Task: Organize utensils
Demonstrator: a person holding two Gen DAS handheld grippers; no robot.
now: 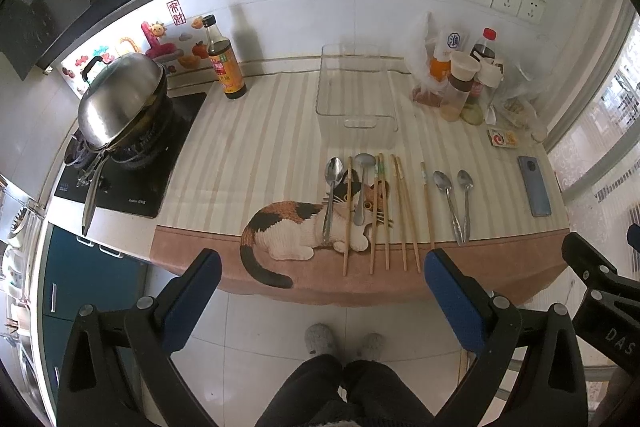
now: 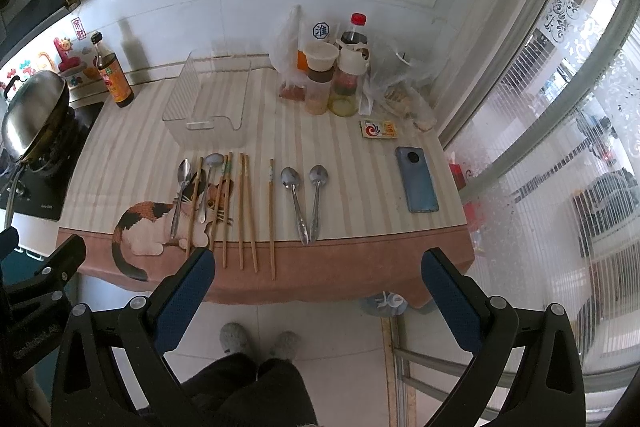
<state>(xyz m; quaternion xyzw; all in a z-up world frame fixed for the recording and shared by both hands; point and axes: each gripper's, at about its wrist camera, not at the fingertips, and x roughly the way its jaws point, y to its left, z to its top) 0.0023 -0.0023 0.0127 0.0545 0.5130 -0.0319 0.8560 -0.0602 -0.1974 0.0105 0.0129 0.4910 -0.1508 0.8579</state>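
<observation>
Several wooden chopsticks (image 1: 404,211) (image 2: 246,207) and metal spoons lie in a row on the striped cat-print mat (image 1: 248,163) (image 2: 132,163). Two spoons (image 1: 456,203) (image 2: 304,199) lie at the right, two more (image 1: 332,195) (image 2: 180,195) among the chopsticks at the left. A clear plastic bin (image 1: 354,91) (image 2: 208,99) stands empty behind them. My left gripper (image 1: 322,267) and right gripper (image 2: 318,267) are both open and empty, held back from the counter's front edge above the floor.
A wok with a steel lid (image 1: 120,103) (image 2: 32,115) sits on the stove at left. A dark sauce bottle (image 1: 224,59) (image 2: 114,71), condiment jars and bags (image 1: 464,79) (image 2: 332,79), a small packet (image 2: 378,129) and a phone (image 1: 534,185) (image 2: 416,179) are on the counter.
</observation>
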